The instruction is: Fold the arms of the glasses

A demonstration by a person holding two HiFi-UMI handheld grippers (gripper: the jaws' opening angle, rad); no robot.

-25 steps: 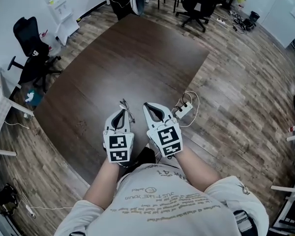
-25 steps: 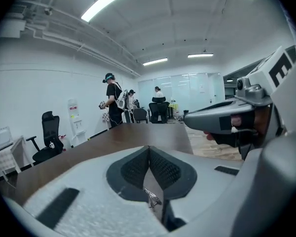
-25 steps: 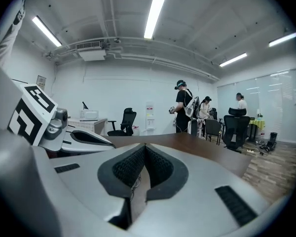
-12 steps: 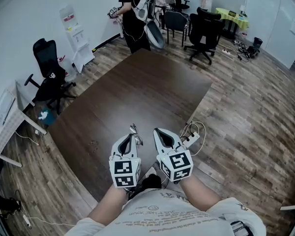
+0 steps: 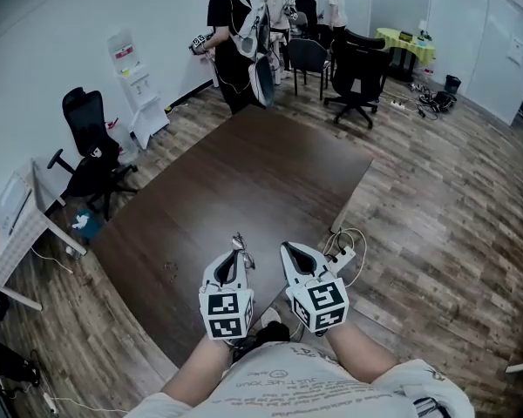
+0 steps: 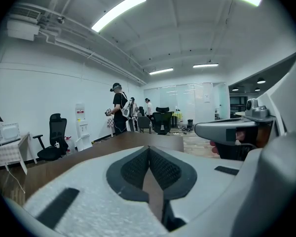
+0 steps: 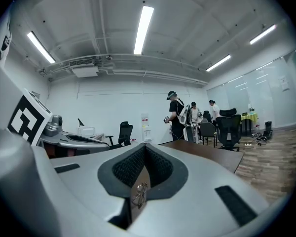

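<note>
Left gripper and right gripper, both closed

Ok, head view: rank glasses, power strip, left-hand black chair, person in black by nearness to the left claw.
1. Glasses: at the left claw's tip.
2. Power strip: floor, right of table.
3. Black chair: by left wall.
4. Person in black: past table's far end.

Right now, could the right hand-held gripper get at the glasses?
Probably yes. The glasses lie just ahead and to the left of the right hand-held gripper, with only bare table between them. Its jaws are shut, so they would need to open first.
</note>
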